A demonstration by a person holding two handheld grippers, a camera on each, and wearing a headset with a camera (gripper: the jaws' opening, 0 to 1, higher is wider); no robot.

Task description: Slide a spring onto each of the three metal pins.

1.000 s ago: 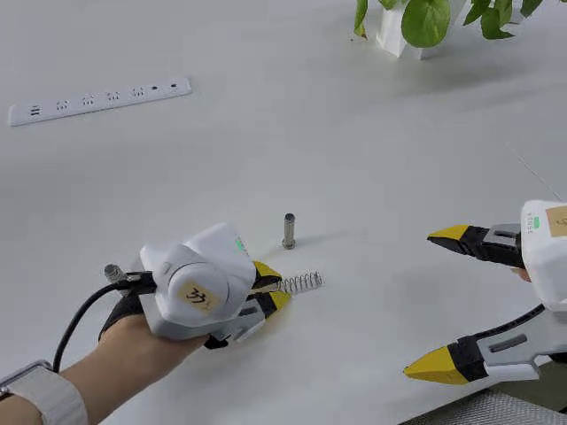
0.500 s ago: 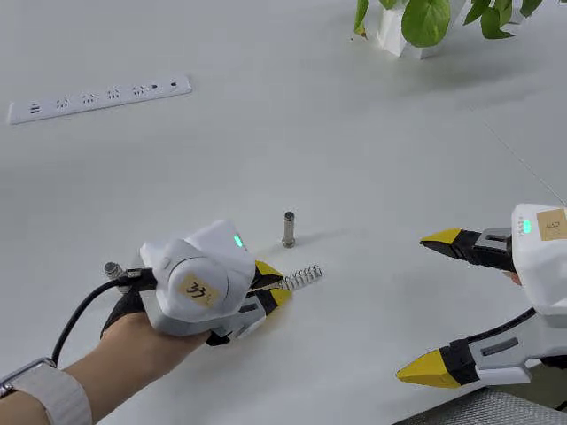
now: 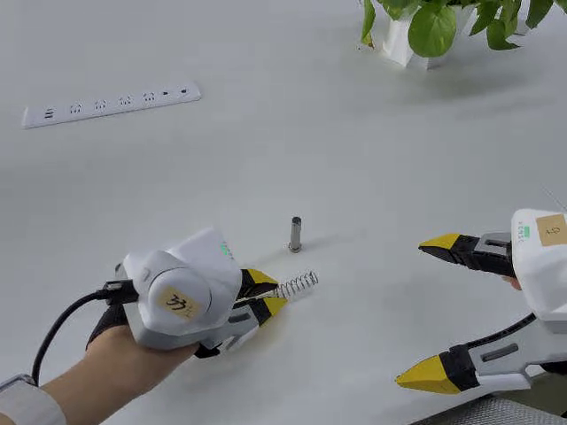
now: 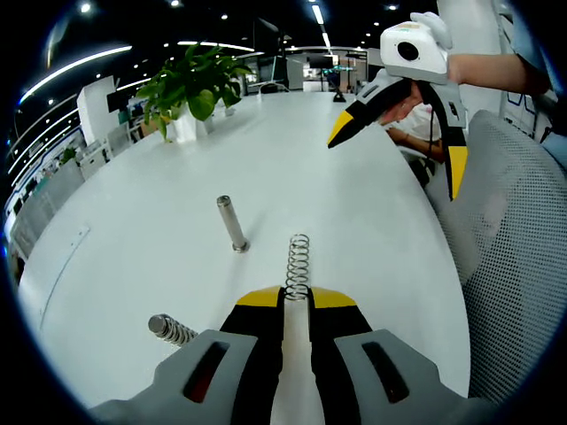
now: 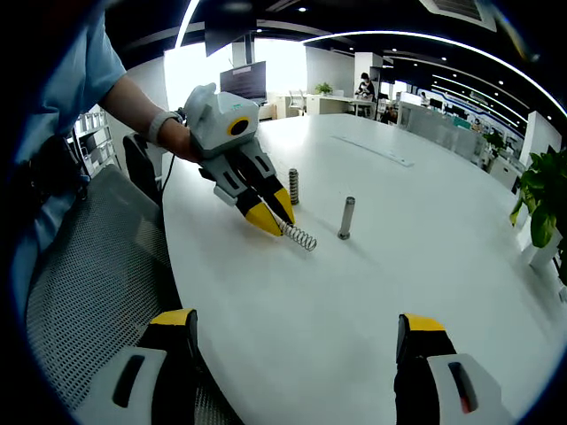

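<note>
The spring (image 3: 297, 284) is being pinched by one end in the left hand-held gripper (image 3: 266, 297), close to the tabletop (image 3: 354, 150) and just beside the bare pin (image 3: 295, 235), which is standing upright. The right hand-held gripper (image 3: 425, 310) is being held well apart, with its jaws spread wide.

White table (image 3: 372, 159) bears power strip (image 3: 111, 104), upright pin (image 3: 295, 235), potted plant (image 3: 431, 31).

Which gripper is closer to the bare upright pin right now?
Left. The left gripper, shut on the spring, sits just short of the bare pin; the right gripper hangs open, far off on the pin's other side.
</note>
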